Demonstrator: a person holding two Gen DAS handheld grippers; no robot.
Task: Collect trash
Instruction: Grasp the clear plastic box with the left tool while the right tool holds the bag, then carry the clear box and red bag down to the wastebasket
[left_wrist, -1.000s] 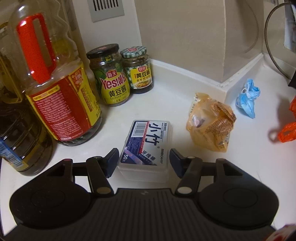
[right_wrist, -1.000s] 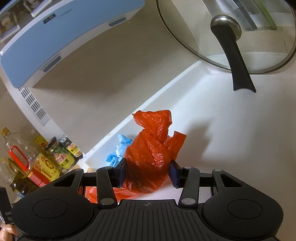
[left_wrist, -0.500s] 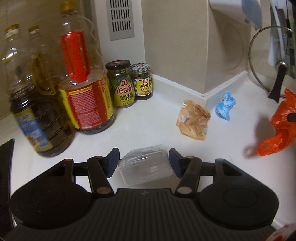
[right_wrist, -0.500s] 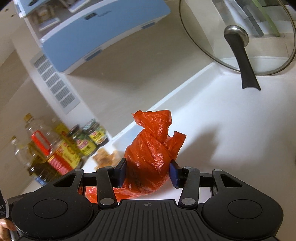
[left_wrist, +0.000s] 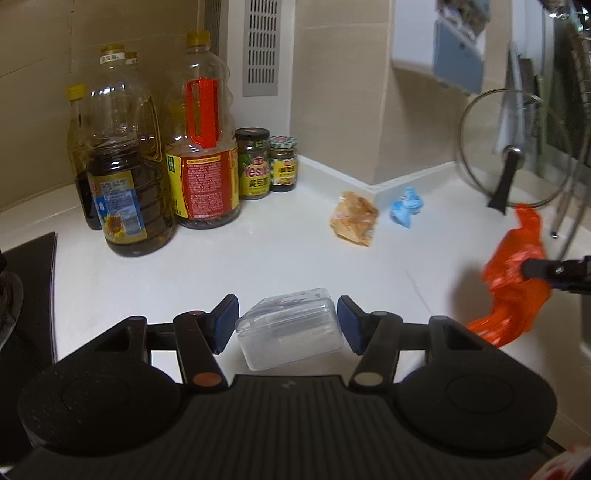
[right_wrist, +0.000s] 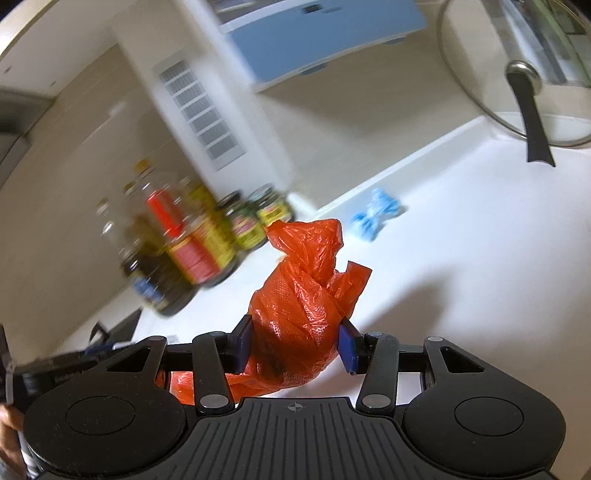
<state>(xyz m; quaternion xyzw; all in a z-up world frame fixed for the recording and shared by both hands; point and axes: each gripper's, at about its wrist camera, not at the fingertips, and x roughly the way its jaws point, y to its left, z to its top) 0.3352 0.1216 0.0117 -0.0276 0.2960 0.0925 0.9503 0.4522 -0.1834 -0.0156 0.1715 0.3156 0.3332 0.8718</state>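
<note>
Left gripper (left_wrist: 286, 325): jaws set about the width of a clear rectangular plastic box with a printed label under its lid (left_wrist: 290, 332); right pad touching or nearly touching the box wall, slight gap on the left. Box tilted and seemingly raised off the white countertop (left_wrist: 221, 266); grip judged light, contact not fully confirmed.

Right gripper (right_wrist: 297, 345): pads pressed into both sides of a crumpled orange plastic bag (right_wrist: 303, 306), closed to the bag's bulk. Bag clear of the counter, tail hanging below the fingers; held as the collecting sack, by judgement.

Pose, left: level, pointing toward the far corner, near edge of the counter.

Pose, right: rolled, horizon steeply slanted in its view; background blurred. Seen from the left view at the right edge, bag (left_wrist: 513, 273) hanging beside the box.

Reason for holds: box and bag near one another, consistent with dropping the box into the bag; bag mouth not visible, so readiness cannot be told.

Trash remaining: crumpled yellow-orange snack wrapper (left_wrist: 354, 223) far centre; crumpled blue face mask (left_wrist: 406, 205) just right of it, against the wall base. Both well apart from either gripper.

Not trash, by judgement: large oil bottles (left_wrist: 201, 147) and two sauce jars (left_wrist: 267, 162) far left; glass pot lid with black handle (left_wrist: 509, 162) leaning far right.

Risk: smooth box may slip from the pads.
</note>
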